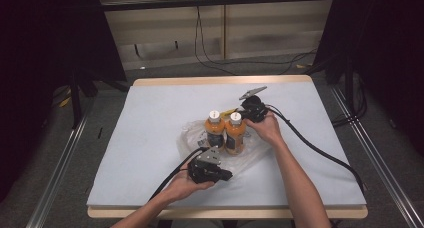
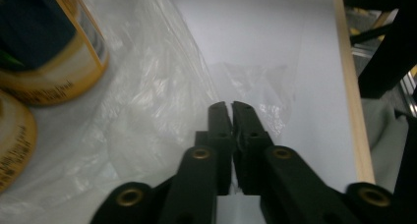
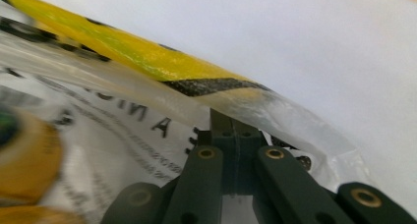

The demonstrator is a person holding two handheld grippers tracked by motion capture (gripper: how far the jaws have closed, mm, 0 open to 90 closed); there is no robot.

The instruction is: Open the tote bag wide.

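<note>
White table (image 1: 150, 138), black cables (image 1: 210, 58) on floor, perhaps curtains (image 1: 45, 38)

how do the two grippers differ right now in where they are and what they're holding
The left gripper lies at the clear plastic bag's near edge; the right gripper is at its far edge, behind the two orange bottles. The left's jaws sit over plain film with a slight gap; the right's are pressed on film by a yellow-and-black strip. Both are black two-jaw tools.

bag (image 2: 147, 101): thin clear plastic film, crinkled, glossy, yellow-black printed strip | two bottles (image 1: 225, 130): smooth plastic, white caps, glossy labels | table (image 1: 150, 118): matt pale sheet, smooth; bare wood edge at 12 o'clock | gripper arms: matt black plastic, brass-coloured rivets
</note>
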